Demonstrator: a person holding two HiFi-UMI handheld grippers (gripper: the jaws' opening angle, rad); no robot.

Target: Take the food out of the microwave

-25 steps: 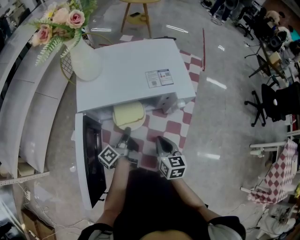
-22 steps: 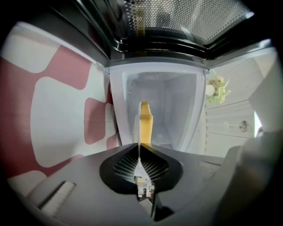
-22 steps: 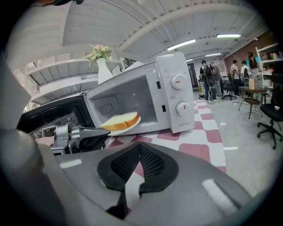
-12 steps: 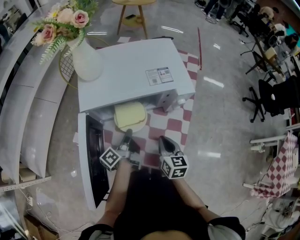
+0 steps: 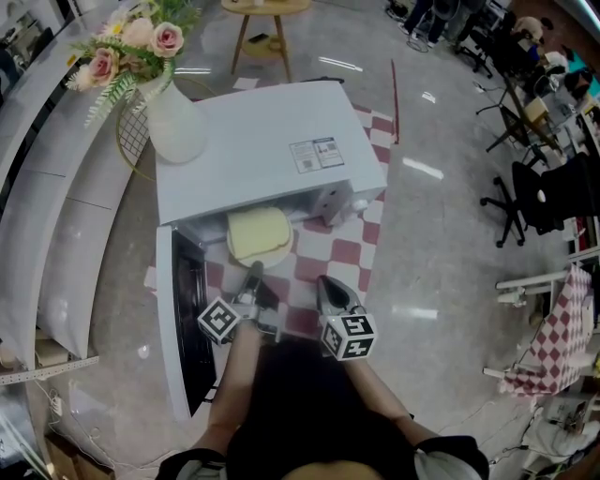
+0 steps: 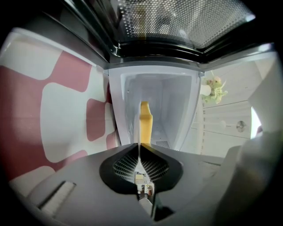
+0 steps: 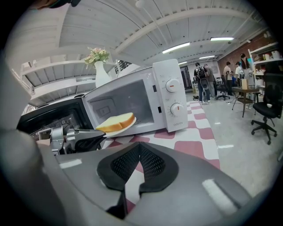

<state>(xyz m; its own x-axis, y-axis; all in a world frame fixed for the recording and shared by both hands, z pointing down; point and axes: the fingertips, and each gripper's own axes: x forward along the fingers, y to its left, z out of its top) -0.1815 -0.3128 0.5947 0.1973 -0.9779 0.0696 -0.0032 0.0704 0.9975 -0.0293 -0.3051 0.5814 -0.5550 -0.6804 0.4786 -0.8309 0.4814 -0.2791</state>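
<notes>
A slice of bread [image 5: 258,232] lies on a white plate [image 5: 274,259] that sticks out of the front of the white microwave [image 5: 253,150]. My left gripper [image 5: 253,275] is shut on the plate's near rim. In the left gripper view the plate [image 6: 139,128] shows edge-on, with the yellow bread [image 6: 146,121] beside it and the microwave cavity [image 6: 168,106] behind. My right gripper [image 5: 323,284] hovers to the right of the plate, shut and holding nothing. In the right gripper view, the bread [image 7: 116,121] and plate [image 7: 120,129] sit at the microwave's mouth, beyond my right gripper [image 7: 139,145].
The microwave door [image 5: 183,319] hangs open at the left, close to my left arm. The microwave stands on a red-and-white checked cloth [image 5: 347,253]. A white vase of flowers [image 5: 173,122] is at its back left. Office chairs [image 5: 539,202] and a stool [image 5: 262,23] stand further off.
</notes>
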